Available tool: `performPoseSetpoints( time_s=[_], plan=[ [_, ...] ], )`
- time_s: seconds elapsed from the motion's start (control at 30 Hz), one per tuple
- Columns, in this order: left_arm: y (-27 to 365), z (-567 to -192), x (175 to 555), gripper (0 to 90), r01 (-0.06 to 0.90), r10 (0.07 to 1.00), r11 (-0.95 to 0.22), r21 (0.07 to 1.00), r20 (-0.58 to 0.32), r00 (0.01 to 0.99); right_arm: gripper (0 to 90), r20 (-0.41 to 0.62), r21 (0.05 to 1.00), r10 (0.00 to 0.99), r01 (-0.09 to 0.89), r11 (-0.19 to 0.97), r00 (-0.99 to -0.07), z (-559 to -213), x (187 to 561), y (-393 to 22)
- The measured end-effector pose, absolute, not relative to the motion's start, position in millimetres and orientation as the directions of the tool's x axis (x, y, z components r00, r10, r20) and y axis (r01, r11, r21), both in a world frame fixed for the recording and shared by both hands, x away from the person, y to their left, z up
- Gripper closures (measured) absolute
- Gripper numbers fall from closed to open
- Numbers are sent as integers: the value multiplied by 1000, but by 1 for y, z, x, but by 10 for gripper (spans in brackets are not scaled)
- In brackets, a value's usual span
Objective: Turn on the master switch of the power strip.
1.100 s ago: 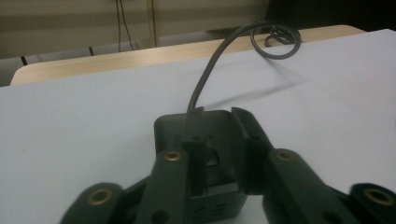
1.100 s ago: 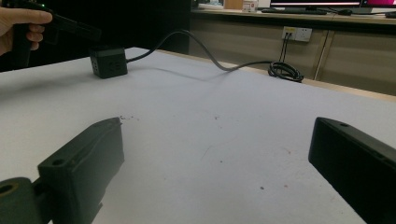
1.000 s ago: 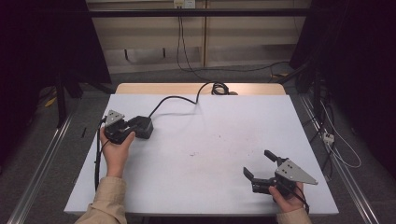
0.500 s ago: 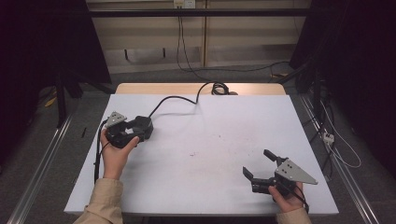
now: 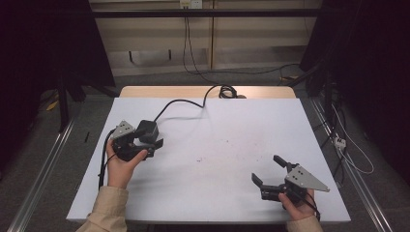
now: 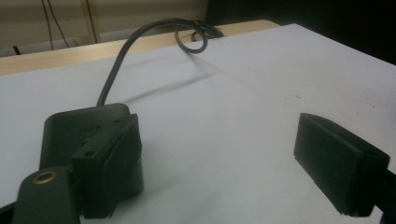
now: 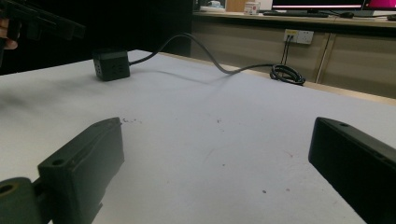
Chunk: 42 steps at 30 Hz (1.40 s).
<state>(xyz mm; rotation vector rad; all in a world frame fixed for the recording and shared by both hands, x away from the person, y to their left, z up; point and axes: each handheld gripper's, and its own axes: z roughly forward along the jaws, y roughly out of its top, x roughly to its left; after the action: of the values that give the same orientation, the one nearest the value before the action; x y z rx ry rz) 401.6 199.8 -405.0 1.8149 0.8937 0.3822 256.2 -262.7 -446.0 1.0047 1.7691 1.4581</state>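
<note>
Table: white top, centre of the high view, with a wooden strip along its far edge. Faint dark specks mark the middle of the surface.

Box: small black block, left of centre in the high view, resting on the table. In the right gripper view it sits upper left, showing small holes on one face. In the left gripper view it lies lower left, directly behind the left-hand jaw.

Cable: dark, runs from the box toward the far table edge and ends in a loose coil at top centre of the high view. It arches above the surface in the left gripper view, and crosses the upper middle of the right gripper view.

Left gripper: left of centre in the high view, held in the left hand, grey plate on top. Jaws spread wide apart, holding nothing. One jaw lies just beside the box on its near side; whether it touches cannot be told. The other jaw stands over bare table.

Right gripper: lower right of the high view, held in the right hand, grey plate on top. Jaws spread wide, holding nothing, pointing toward the upper left of the frame, well apart from the box.
</note>
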Motion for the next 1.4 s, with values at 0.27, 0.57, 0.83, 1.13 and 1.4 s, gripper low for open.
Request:
performPoseSetpoints(
  time_s=[0.27,0.57,0.83,1.13,1.4],
  plan=[
    [205,-407,392,124,393,716,-191,899,-147,683,29,-1,981,857,165,100,-515,-446,257,-262],
    [204,-408,385,108,382,703,-214,899,-130,699,28,6,980,854,173,98,-521,-446,257,-261],
    [203,-410,378,103,376,682,-236,896,-123,721,29,8,980,852,172,97,-523,-446,257,-262],
    [208,-413,371,89,374,674,-236,897,-126,728,29,8,981,853,171,95,-521,-446,257,-262],
    [214,-420,367,84,382,668,-227,896,-142,730,29,10,981,854,171,93,-521,-446,257,-262]
  ],
)
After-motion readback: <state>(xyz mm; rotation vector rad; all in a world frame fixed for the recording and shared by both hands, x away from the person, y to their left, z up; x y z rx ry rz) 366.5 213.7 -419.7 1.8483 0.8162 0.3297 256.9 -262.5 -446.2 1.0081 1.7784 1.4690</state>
